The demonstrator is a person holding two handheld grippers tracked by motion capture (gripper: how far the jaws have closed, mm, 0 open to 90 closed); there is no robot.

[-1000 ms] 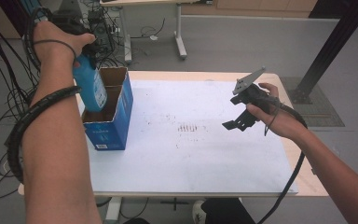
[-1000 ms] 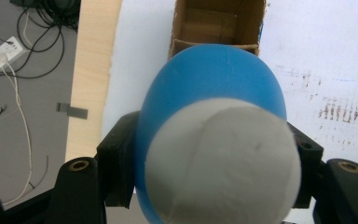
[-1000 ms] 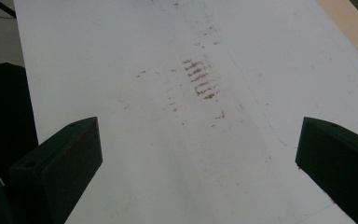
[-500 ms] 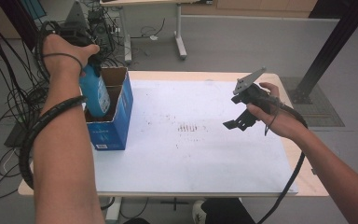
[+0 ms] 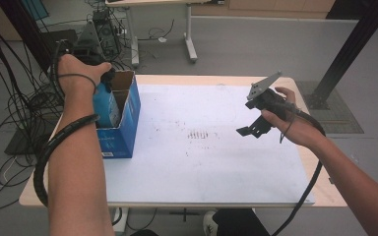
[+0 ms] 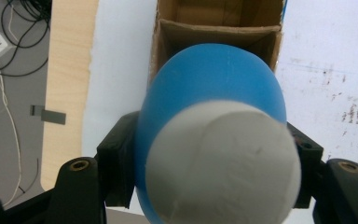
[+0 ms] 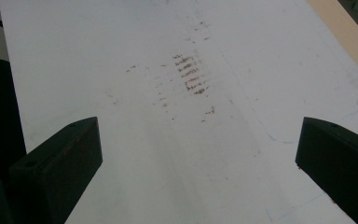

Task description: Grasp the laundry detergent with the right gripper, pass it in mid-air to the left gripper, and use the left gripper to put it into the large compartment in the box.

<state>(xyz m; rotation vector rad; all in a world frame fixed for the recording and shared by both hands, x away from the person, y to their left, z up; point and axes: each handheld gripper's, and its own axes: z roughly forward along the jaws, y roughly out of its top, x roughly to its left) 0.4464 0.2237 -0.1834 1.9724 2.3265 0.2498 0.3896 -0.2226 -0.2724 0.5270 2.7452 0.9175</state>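
Observation:
A blue bottle (image 6: 214, 88) with a white cap (image 6: 221, 163) is clamped between the black jaws of my left gripper (image 6: 209, 158), cap end toward the camera. In the high view the bottle (image 5: 104, 105) stands partly inside an open blue cardboard box (image 5: 123, 128) at the table's left edge, with my left gripper (image 5: 104, 82) above it in the person's hand. The box's brown divided interior (image 6: 219, 23) lies straight beyond the bottle. My right gripper (image 5: 250, 130) hovers over the right half of the white sheet (image 5: 202, 167); its jaws stand wide apart with nothing between them (image 7: 198, 158).
Rust-coloured smudges (image 5: 202, 133) mark the middle of the sheet. The wooden table edge (image 5: 320, 196) borders the sheet. Cables (image 5: 10, 113) cover the floor at the left. Another table's legs (image 5: 189, 39) and a black post (image 5: 349, 49) stand behind.
My left gripper has come down with the blue bottle, which now sits lower inside the box. The right gripper has kept still.

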